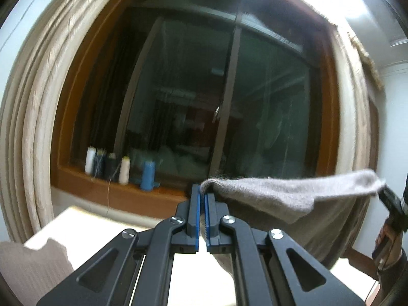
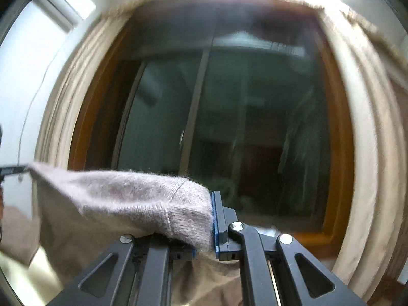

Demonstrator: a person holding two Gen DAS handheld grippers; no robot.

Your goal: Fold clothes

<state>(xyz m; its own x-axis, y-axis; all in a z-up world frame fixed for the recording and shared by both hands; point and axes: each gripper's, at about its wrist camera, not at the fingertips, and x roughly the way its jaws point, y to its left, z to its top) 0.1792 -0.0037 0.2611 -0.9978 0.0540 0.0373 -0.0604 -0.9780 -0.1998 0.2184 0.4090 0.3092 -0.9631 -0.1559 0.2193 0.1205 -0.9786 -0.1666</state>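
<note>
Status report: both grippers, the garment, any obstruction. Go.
Left gripper shut on knit sweater. Right gripper shut on its other end. Sweater stretched between them, aloft facing window. No obstruction in view.

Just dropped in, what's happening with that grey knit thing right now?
A person is holding a grey knit garment up in the air, stretched between two handheld tools in front of a dark window. The left tool is shut on one end of its top edge, and the right tool is shut on the other end, knit draping over one finger. The rest of the garment hangs below. Thread spools stand on the window sill. No fold is made yet.
</note>
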